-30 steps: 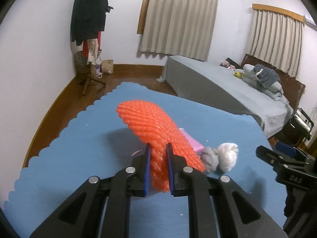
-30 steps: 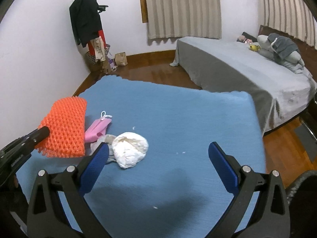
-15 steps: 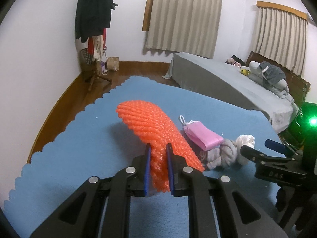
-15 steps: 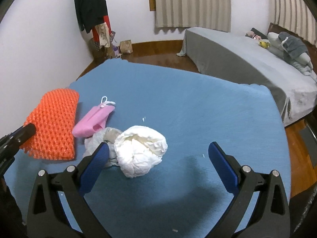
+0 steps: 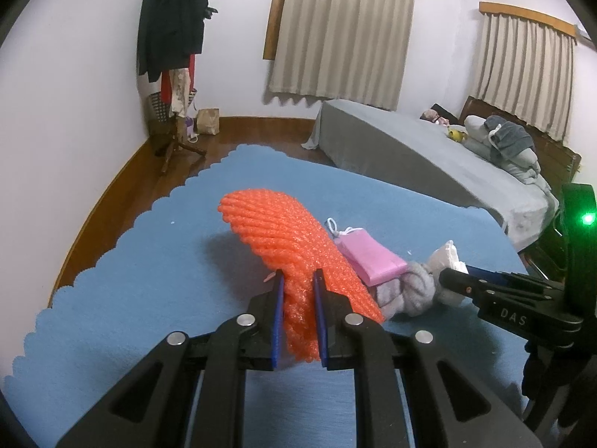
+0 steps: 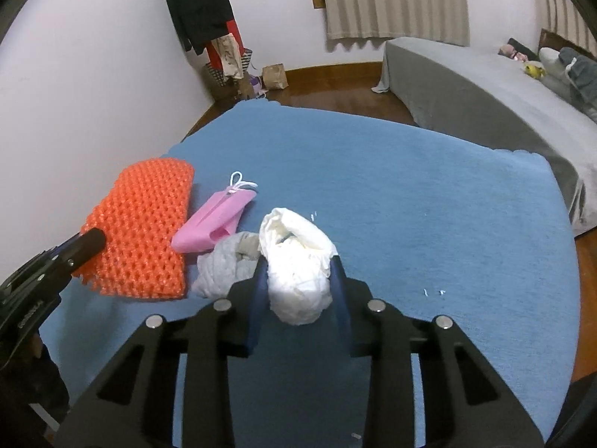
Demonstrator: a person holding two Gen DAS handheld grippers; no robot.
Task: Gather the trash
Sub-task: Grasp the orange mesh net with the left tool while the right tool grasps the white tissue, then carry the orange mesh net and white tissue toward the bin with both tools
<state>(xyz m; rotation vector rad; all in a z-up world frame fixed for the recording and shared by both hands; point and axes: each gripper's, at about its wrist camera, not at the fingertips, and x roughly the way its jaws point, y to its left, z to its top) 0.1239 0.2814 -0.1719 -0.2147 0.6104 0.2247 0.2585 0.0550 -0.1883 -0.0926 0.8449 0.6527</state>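
My left gripper (image 5: 298, 280) is shut on an orange foam net (image 5: 283, 239), which it holds by its near edge over the blue mat (image 5: 149, 272). The net also shows in the right wrist view (image 6: 141, 231). My right gripper (image 6: 298, 265) is shut on a crumpled white paper wad (image 6: 298, 261). A pink pouch (image 6: 214, 218) with a white cord and a grey crumpled cloth (image 6: 224, 265) lie between net and wad. In the left wrist view the pouch (image 5: 369, 255) and cloth (image 5: 406, 291) lie right of the net, by the right gripper's finger (image 5: 459, 283).
A grey bed (image 6: 485, 97) stands beyond the mat on the right. A coat rack (image 5: 175, 74) with clothes and a paper bag (image 5: 208, 121) stand in the far corner on the wooden floor. Small white scraps (image 6: 433, 292) lie on the mat.
My right gripper moved forward to the white paper wad and closed on it; it was wide open before. My left gripper stays shut on the orange net.
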